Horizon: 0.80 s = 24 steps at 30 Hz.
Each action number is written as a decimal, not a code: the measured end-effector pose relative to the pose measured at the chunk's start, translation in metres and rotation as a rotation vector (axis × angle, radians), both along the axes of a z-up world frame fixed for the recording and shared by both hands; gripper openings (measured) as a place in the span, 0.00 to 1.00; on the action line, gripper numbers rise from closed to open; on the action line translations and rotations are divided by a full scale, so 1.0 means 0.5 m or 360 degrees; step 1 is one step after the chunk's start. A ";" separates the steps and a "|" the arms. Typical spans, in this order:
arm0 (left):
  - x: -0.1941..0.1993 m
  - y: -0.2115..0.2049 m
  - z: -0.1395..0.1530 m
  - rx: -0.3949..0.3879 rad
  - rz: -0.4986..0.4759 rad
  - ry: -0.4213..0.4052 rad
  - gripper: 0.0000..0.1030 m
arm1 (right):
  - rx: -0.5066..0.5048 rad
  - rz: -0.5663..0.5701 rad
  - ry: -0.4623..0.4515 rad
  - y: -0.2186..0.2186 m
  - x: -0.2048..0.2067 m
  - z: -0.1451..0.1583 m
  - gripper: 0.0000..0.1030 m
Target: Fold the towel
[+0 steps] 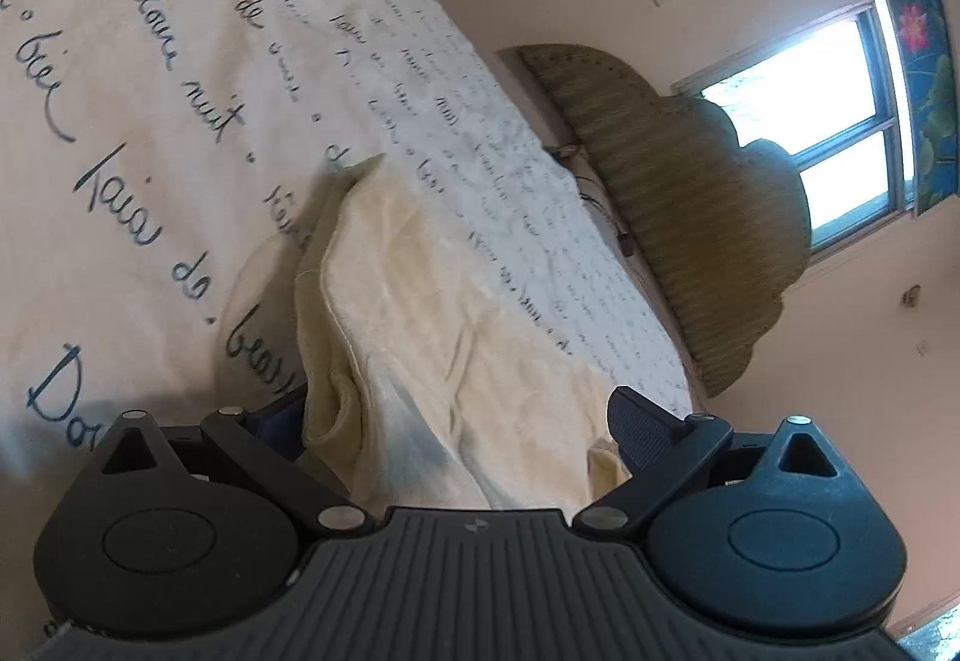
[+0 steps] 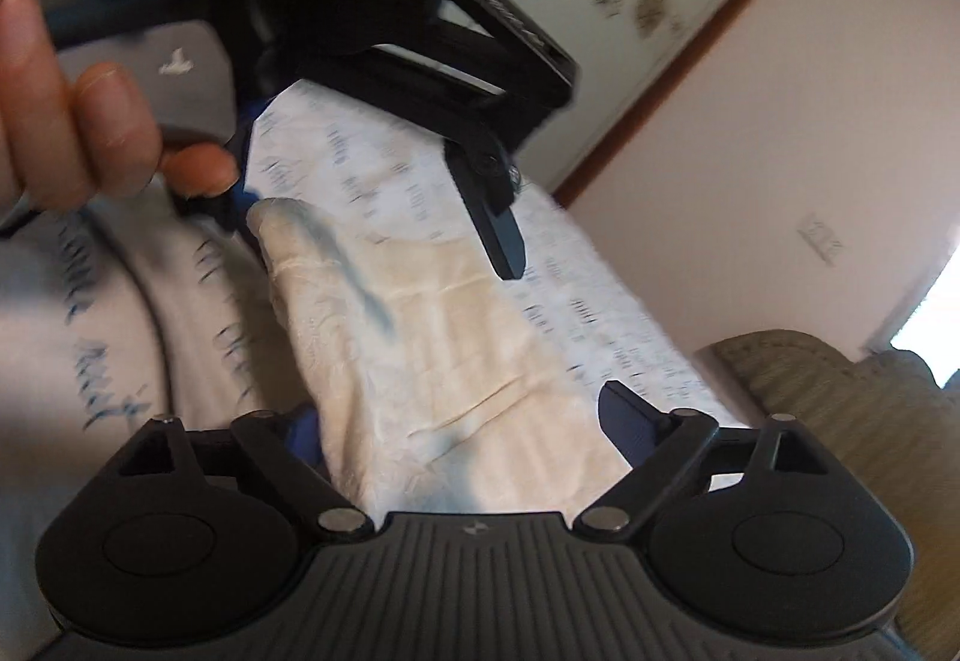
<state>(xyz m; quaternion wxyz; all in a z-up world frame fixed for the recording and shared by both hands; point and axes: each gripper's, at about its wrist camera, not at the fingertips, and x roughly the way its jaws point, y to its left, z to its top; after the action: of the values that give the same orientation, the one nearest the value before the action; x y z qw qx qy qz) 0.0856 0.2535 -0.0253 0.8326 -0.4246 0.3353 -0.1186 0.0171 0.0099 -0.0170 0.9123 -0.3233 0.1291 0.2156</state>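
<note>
Lying on the lettered bedspread point(image 1: 180, 78), cream towel point(image 1: 432, 313) runs between both grippers' parted jaws: left gripper point(image 1: 462, 421), right gripper point(image 2: 462, 421).

The towel point(image 1: 420, 313) lies on the bed cover point(image 1: 150, 78), between the left tongs point(image 1: 456, 427), headboard point(image 1: 678, 217) beyond.
</note>
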 end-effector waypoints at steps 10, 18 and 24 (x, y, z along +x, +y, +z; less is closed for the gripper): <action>0.052 -0.012 -0.030 0.0184 -0.0021 0.0166 0.98 | -0.0133 0.0255 0.0235 0.048 0.031 -0.050 0.33; 0.116 0.005 -0.039 0.0128 -0.0075 0.0139 0.65 | 0.0085 0.0239 0.0243 0.015 0.040 -0.006 0.11; 0.107 0.017 -0.040 0.0167 -0.0003 0.0172 0.14 | 0.0158 0.0252 0.0293 0.003 0.041 -0.002 0.11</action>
<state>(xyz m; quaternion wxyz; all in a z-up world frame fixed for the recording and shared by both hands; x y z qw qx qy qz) 0.1390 0.2618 -0.0451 0.8344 -0.3857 0.3858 -0.0784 0.0376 0.0116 -0.0180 0.8916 -0.2657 0.1757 0.3217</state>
